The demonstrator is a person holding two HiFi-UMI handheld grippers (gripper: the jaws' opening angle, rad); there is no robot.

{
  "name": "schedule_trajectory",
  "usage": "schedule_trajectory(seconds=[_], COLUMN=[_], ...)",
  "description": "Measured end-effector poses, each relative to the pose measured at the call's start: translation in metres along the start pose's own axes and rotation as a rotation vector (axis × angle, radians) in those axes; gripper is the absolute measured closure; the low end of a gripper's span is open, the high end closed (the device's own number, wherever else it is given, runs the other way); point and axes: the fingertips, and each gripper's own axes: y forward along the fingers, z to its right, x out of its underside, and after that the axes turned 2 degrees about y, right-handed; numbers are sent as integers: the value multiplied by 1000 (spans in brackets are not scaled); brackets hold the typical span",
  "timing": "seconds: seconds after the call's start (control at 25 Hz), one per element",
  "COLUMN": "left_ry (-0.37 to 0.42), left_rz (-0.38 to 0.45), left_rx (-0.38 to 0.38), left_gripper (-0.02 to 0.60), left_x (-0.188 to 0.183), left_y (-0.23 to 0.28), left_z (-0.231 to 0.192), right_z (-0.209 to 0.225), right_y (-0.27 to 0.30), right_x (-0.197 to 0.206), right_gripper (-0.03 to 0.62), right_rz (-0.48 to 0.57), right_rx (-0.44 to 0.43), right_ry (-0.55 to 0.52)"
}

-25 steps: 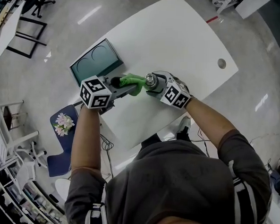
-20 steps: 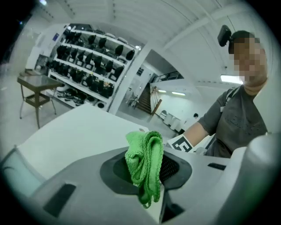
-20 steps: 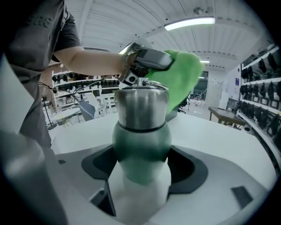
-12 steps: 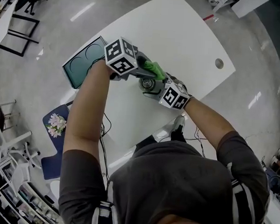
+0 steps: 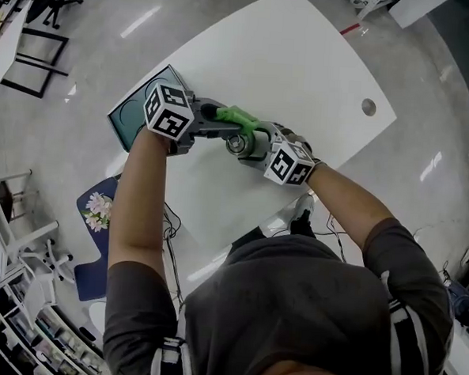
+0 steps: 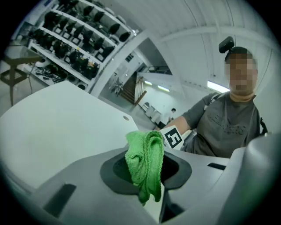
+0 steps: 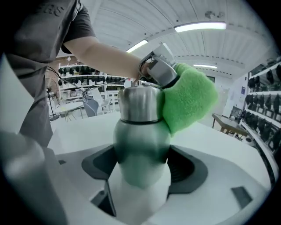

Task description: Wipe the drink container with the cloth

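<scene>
A steel drink bottle [image 7: 140,127] with a pale green lower body sits between the jaws of my right gripper [image 7: 140,180], which is shut on it. In the head view the bottle [image 5: 239,143] is held over the white table [image 5: 306,60], just ahead of my right gripper [image 5: 253,148]. My left gripper [image 5: 225,124] is shut on a green cloth [image 5: 239,117], and the cloth [image 7: 189,99] presses against the bottle's upper side near its neck. In the left gripper view the cloth [image 6: 145,165] hangs bunched between the jaws of my left gripper [image 6: 148,186].
A teal tray [image 5: 127,122] with two round recesses lies at the table's left corner, under my left gripper's marker cube. The table has a round cable hole [image 5: 368,107] at the right. A blue chair [image 5: 99,206] stands below the table's left edge.
My left gripper has swung with the cloth around the bottle: from its near left, up over the far side, now back down and left. The right gripper and bottle have barely moved.
</scene>
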Motion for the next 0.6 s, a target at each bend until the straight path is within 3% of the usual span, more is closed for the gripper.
schedule_trajectory(seconds=[0.2,0.32,0.6], left_ry=[-129,-211,-273], left_rz=[240,326,468], left_rx=[-55,-75,-147], left_gripper=[500,500,500], left_x=[9,23,43], left_y=[-11,-15,-17], left_z=[-14,-16,9], right_z=[3,5,4], right_y=[1,-2,-4], right_x=[6,9,13], right_gripper=[244,245,246], right_rz=[-10,-16,-31], right_rx=[-6,0,4], right_ry=[31,67,87])
